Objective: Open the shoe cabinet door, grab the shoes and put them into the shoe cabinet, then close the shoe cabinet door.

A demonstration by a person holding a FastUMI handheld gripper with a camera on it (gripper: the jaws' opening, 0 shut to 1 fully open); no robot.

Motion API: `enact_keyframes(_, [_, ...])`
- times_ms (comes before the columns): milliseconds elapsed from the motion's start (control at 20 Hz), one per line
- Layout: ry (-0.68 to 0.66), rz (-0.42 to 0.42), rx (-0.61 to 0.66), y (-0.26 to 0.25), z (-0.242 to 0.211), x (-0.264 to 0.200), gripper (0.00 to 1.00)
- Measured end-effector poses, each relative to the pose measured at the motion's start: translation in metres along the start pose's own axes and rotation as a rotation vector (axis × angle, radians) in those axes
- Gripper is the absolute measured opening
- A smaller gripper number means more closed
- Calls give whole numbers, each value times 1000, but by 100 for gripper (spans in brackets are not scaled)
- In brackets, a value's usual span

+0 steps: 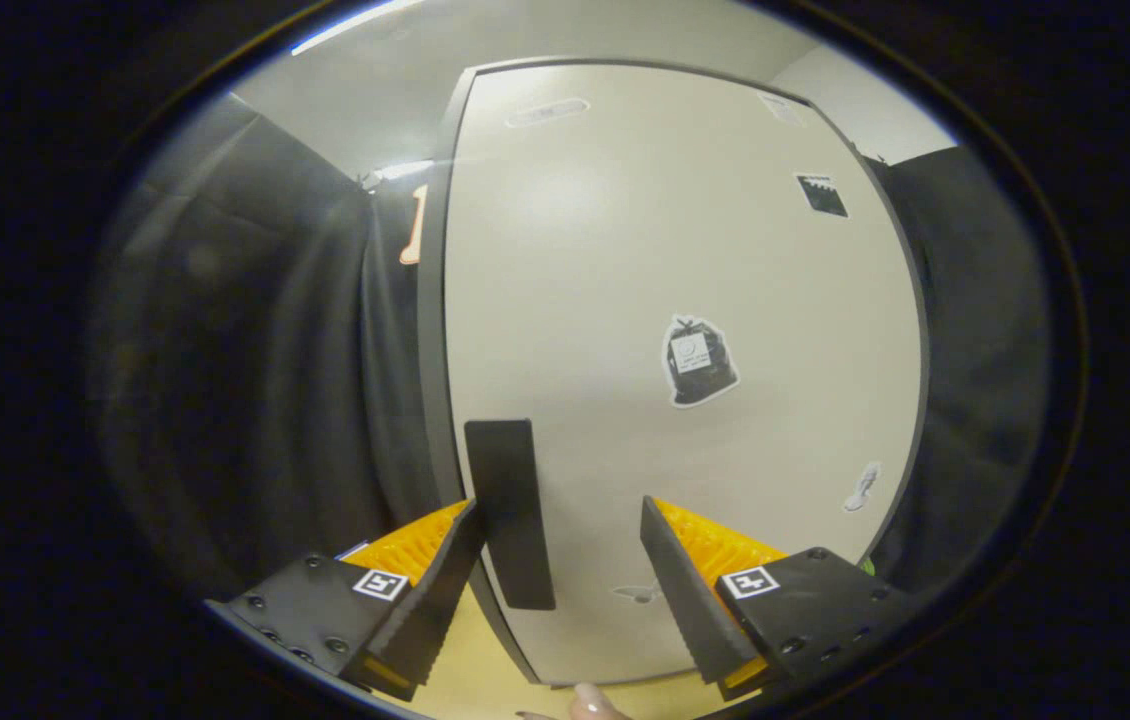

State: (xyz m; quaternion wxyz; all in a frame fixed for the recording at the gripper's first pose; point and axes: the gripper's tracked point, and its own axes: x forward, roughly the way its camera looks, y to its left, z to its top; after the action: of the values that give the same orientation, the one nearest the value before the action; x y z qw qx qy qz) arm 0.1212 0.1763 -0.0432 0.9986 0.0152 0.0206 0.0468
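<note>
The gripper [561, 540] is wide open, holding nothing, and the cabinet door [685, 300] handle [510, 510] stands upright between its fingers, closer to the left one.

Cream cabinet door [645, 330], black handle [510, 510], black-and-white stickers [697, 360].

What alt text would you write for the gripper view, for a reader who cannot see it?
The open gripper faces a closed cream cabinet door, with the door's dark vertical handle between the fingers, close to the left one and not clamped. Small stickers dot the door, black cloth hangs on both sides, and a fingertip shows below the fingers.
</note>
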Motion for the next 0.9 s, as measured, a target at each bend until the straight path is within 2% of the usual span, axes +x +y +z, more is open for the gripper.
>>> enact_keyframes(150, [-27,15,4,-4,10,-21,98])
enact_keyframes(350, [-36,-16,-16,-30,21,-56,98])
enact_keyframes(600, [-98,-96,-40,-91,40,-109,98])
enact_keyframes(750, [-78,-142,-64,-134,38,-135,98])
enact_keyframes(900, [-82,-145,-58,-171,39,-151,98])
